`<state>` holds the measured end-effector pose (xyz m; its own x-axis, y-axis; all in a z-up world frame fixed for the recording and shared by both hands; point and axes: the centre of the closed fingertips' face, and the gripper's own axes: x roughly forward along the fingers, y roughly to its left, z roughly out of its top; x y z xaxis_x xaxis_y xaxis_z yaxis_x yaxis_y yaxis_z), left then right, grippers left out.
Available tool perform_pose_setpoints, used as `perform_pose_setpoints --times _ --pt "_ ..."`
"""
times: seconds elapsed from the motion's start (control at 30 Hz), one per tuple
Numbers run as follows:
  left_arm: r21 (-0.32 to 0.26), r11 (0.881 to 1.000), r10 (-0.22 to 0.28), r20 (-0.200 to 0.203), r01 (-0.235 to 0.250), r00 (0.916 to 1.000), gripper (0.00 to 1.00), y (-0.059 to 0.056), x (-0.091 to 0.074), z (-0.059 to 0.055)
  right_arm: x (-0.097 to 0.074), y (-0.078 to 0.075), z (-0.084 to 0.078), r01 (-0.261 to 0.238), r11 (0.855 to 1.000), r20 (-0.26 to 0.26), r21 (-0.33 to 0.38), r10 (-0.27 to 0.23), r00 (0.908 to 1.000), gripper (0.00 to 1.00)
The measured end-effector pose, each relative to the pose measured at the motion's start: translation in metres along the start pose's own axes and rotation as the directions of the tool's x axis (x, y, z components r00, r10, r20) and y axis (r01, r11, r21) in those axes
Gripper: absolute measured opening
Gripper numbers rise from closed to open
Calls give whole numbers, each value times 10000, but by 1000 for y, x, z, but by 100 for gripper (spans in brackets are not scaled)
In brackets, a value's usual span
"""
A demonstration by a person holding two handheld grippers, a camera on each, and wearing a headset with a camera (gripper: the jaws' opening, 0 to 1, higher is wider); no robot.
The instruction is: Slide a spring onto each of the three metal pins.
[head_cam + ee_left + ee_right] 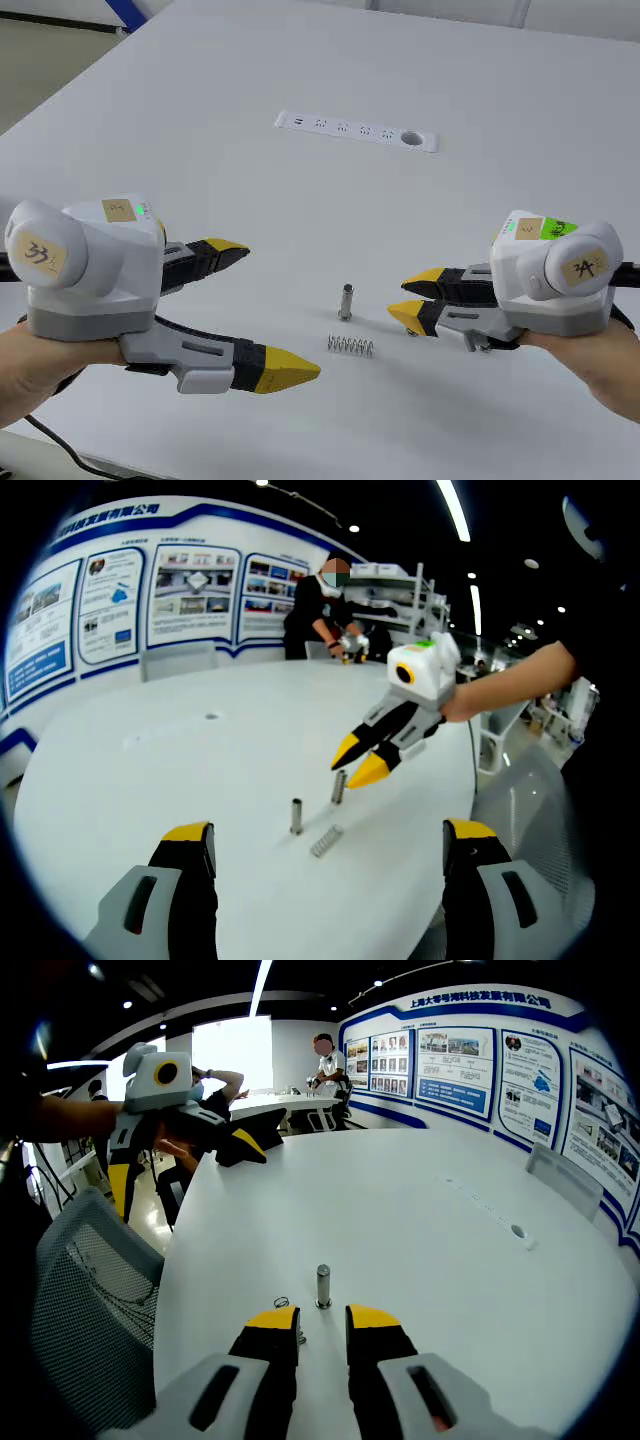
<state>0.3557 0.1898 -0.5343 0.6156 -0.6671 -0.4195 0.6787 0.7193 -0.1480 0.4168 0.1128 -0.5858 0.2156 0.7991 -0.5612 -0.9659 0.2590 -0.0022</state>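
A bare metal pin [346,300] stands upright on the white table [200,150], and a loose spring [351,346] lies just in front of it. My left gripper [255,310] hovers wide open to their left with nothing between its jaws. In the left gripper view the pin [297,815] and spring [326,841] lie ahead. A second pin with a spring on it [339,786] stands right at the tips of my right gripper [357,761]. The right gripper [413,298] has its jaws a narrow gap apart. Its own view shows the bare pin [323,1286] just ahead.
A white power strip [356,131] is set into the table farther back. A grey mesh chair [90,1290] stands at the table's edge. People stand at the far end of the room [325,1060]. Wide bare tabletop surrounds the parts.
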Motion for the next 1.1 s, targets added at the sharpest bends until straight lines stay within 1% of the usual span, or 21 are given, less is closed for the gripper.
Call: perform_pose_setpoints --times 0.13,0.17,0.27,0.33,0.43,0.5,0.57,0.67,0.73,0.8,0.87,0.97,1.0,1.07,1.1 --pt "-87 9999 66 55 -66 10000 96 1 -2 -2 7 12 -2 -329 9994 -109 -67 329 9994 19" --pt "-105 9999 63 32 -63 10000 96 1 -2 -3 9 16 -4 -492 9988 -173 -84 490 9986 19" --pt "-136 9999 57 -20 -57 10000 96 1 -3 -6 17 24 -11 -762 9968 -505 -237 749 9959 19" --pt "-205 9998 54 -4 -54 10000 96 1 -3 -8 21 21 -16 -462 9969 -699 -641 417 9967 19" --pt "-279 9996 59 -65 -61 10000 96 3 -3 -11 27 25 -22 -655 9969 -867 -437 615 9943 19" --pt "-288 9996 62 -157 -66 9999 95 4 -3 -13 31 26 -28 -731 9958 -1095 -542 668 9917 19" --pt "-325 9995 35 -191 -41 9998 95 5 -3 -14 36 29 -34 -935 9928 -1313 -752 830 9879 19" --pt "-357 9994 -7 -229 -1 9997 95 5 -3 -15 44 25 -41 -940 9927 -1485 -758 820 9855 19" --pt "-337 9994 -2 -383 -10 9993 95 6 -4 -18 48 24 -43 -954 9932 -1519 -663 845 9848 19" --pt "-392 9992 34 -437 -51 9990 95 8 -5 -20 52 23 -46 -976 9934 -1615 -610 866 9831 19" --pt "-491 9988 23 -450 -46 9990 95 8 -5 -22 53 22 -47 -977 9936 -1663 -569 870 9822 19" --pt "-625 9980 43 -401 -68 9992 95 8 -4 -22 55 23 -53 -1063 9938 -1908 -327 982 9767 18" --pt "-644 9979 40 -390 -66 9992 95 8 -3 -22 55 23 -54 -1079 9936 -1929 -329 997 9762 18" --pt "-676 9977 6 -378 -32 9993 95 7 -1 -21 55 26 -59 -1190 9921 -2131 -393 1080 9710 18" --pt "-666 9978 -1 -383 -25 9993 95 7 0 -21 55 26 -60 -1138 9926 -2136 -428 1022 9716 18"
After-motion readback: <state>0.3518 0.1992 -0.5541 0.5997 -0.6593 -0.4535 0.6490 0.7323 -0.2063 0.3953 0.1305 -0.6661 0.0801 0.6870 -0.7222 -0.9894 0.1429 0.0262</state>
